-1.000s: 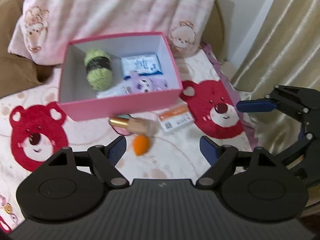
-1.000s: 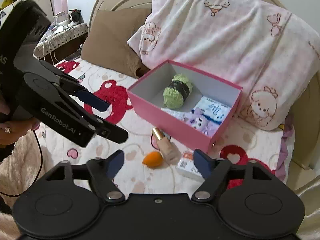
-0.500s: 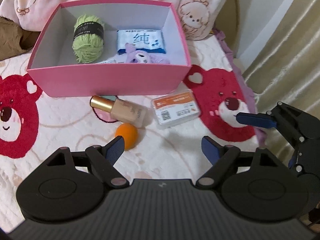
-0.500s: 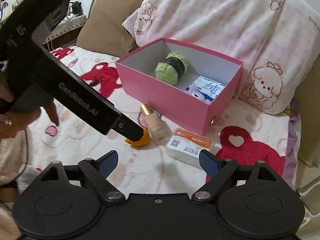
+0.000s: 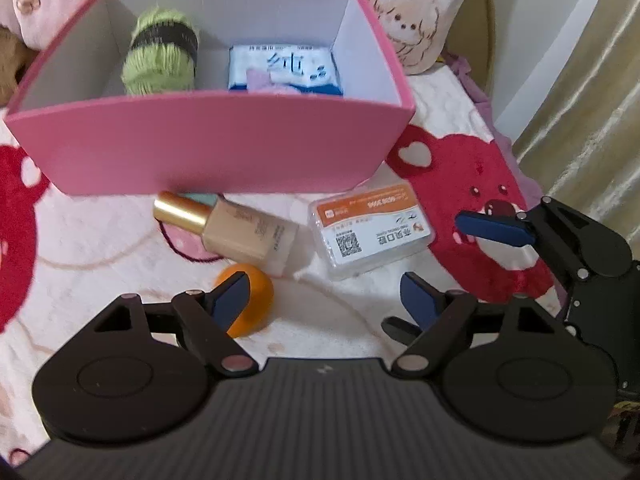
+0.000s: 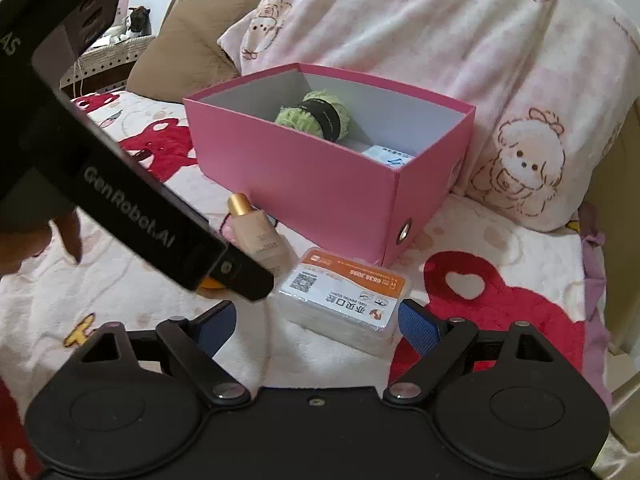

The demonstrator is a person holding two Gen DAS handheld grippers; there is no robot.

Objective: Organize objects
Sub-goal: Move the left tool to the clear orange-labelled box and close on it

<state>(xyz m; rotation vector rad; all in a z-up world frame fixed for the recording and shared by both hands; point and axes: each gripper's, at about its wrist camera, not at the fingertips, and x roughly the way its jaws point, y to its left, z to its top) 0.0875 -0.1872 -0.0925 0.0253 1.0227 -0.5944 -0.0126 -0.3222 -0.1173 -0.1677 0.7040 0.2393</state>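
Orange egg-shaped makeup sponge [image 5: 251,305] lies just in front of the pink cardboard box [image 5: 208,152], beside a beige foundation bottle [image 5: 240,234]. Left gripper [image 5: 326,294] hangs spread over it, right gripper [image 6: 318,326] likewise spread nearby. Soft and light, I'd say; pinch its fat middle gently

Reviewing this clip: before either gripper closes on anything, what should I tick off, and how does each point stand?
1. Left gripper open: ok.
2. Right gripper open: ok.
3. Orange sponge between left fingers: not ok, it sits at the left fingertip.
4. Floss case ahead of right gripper, unobstructed: ok.
5. Pink box has free floor space: cannot tell.
6. Foundation bottle clear of sponge: cannot tell.
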